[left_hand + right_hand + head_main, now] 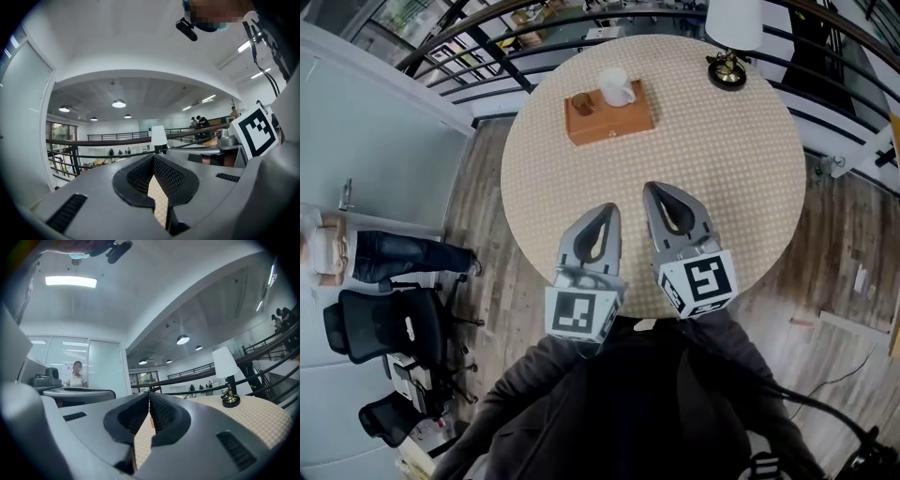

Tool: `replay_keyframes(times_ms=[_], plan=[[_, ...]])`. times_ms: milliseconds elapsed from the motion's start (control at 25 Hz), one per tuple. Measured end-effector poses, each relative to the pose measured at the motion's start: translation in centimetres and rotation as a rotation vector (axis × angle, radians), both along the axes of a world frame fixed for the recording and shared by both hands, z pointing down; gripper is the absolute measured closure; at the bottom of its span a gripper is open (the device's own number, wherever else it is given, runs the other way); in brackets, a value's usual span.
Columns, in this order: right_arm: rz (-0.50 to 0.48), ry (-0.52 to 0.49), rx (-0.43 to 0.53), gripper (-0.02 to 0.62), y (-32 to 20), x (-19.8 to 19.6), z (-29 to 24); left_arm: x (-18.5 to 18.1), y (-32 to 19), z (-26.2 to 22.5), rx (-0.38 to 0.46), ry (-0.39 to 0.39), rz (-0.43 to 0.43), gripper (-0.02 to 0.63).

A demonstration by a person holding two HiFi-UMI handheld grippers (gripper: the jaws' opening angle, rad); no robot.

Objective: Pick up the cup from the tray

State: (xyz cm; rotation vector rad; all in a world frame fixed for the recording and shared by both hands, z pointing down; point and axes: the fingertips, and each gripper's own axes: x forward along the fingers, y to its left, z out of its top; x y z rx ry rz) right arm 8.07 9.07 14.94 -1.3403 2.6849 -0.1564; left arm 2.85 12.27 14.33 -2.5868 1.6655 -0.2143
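Our left gripper [606,211] and right gripper [656,190] hover clenched and empty, well short of the white cup [616,87] on its tray [614,123]. We should open one wide before closing in.

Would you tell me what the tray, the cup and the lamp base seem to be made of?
Tray: probably wood or wood-look board, matte orange-brown with flat faces.
Cup: likely glazed ceramic, smooth opaque white.
Lamp base: seems polished brass-like metal, with a shiny gold gleam.
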Motion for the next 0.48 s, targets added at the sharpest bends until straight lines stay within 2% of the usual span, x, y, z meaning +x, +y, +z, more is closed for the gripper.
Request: replay_keyframes(times_ms=[200,480], plan=[[0.0,0.041,-0.02,0.588,-1.6,-0.8,1.1,-2.0,-2.0,0.5,-0.006,0.032,-0.048,0.603],[0.04,0.11,-0.046,0.588,-3.9,-0.9,2.2,-3.7,-5.2,0.7,0.01,0.105,-0.054,0.603]])
